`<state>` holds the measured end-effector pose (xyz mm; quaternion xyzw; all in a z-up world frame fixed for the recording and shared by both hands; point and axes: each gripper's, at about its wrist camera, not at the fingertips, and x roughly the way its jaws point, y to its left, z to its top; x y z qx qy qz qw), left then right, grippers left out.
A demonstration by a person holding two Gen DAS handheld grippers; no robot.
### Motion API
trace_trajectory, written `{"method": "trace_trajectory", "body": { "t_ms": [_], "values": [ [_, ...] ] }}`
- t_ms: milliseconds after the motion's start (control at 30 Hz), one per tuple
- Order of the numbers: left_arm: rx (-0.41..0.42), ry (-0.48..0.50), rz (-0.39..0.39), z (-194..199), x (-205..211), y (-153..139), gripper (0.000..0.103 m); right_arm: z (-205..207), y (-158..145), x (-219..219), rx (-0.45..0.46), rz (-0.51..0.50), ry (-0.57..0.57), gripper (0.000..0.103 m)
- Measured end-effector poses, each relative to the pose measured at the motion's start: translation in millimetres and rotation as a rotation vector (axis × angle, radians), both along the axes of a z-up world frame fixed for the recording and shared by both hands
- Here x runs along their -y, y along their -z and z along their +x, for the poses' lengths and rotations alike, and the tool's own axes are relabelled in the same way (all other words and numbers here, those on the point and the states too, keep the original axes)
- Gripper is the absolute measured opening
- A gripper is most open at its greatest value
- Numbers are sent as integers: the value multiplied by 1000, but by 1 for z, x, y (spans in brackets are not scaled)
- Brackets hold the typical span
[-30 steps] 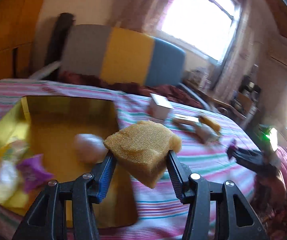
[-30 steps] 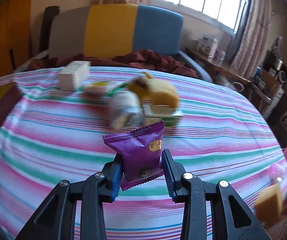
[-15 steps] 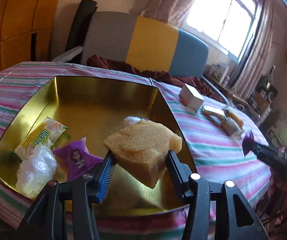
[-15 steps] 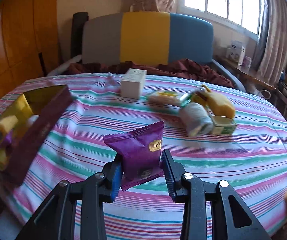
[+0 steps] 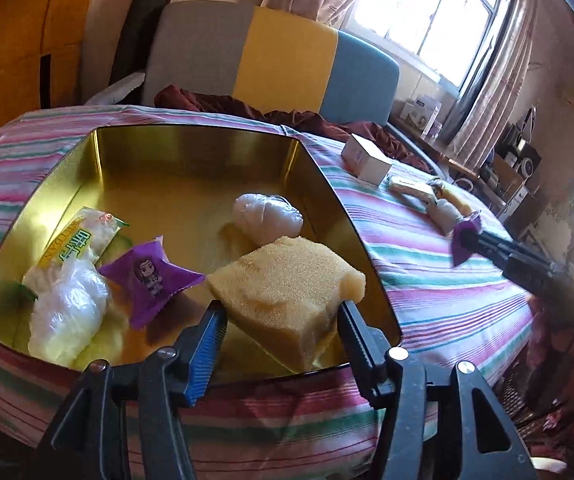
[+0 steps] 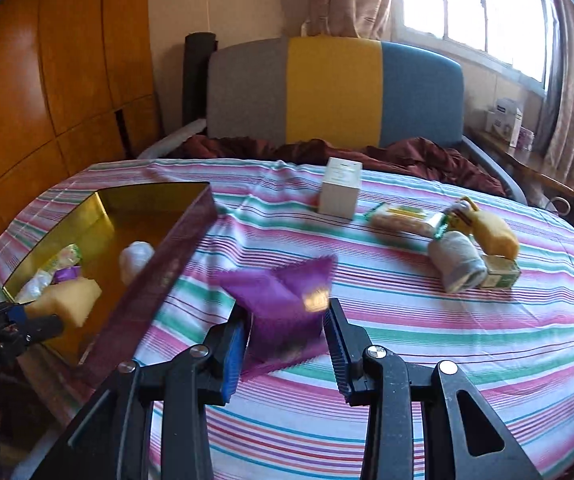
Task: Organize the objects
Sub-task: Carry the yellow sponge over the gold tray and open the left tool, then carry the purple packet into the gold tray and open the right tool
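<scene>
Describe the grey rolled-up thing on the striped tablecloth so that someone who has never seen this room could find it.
Start at the round table with the striped tablecloth, and skip the gold tin on its left side. Across the table, past the white box, lies a small cluster of things. The grey roll is its only soft cloth cylinder, lying on its side between a yellow bottle and a small green carton.

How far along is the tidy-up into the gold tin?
Done: four wrapped snacks lie in the gold tin.
In hand: the left tongs have just been opening around the yellow sponge over the tin's near corner; the right tongs grip a purple packet above the cloth.
Left: white box, green-ended packet, grey roll, yellow toy, small green box.
</scene>
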<state>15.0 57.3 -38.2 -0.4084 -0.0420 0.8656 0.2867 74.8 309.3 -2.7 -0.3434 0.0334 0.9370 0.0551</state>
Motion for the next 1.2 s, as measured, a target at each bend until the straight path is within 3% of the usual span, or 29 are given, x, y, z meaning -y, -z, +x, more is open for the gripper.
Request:
{"method": "trace_trajectory", "body": {
  "t_ms": [200,433,567,733,1033,1200],
  "values": [
    [4,-38,35,-1,10,-3,64,-2,1,15,-1,-15,-17,38],
    [-110,-168,121,3,39,-25,65,-2,8,16,13,-30,-12,37],
    [-125,-251,152,-4,52,-30,65,-2,15,9,36,-69,-1,36],
    [-108,-376,132,-14,64,-29,65,-12,13,13,52,-127,-10,36],
    [-103,-431,53,-17,71,-24,65,-49,-9,78,32,-141,-176,36],
    [-127,-479,44,-14,78,-27,65,-75,-2,118,87,-159,-266,36]
  ]
}}
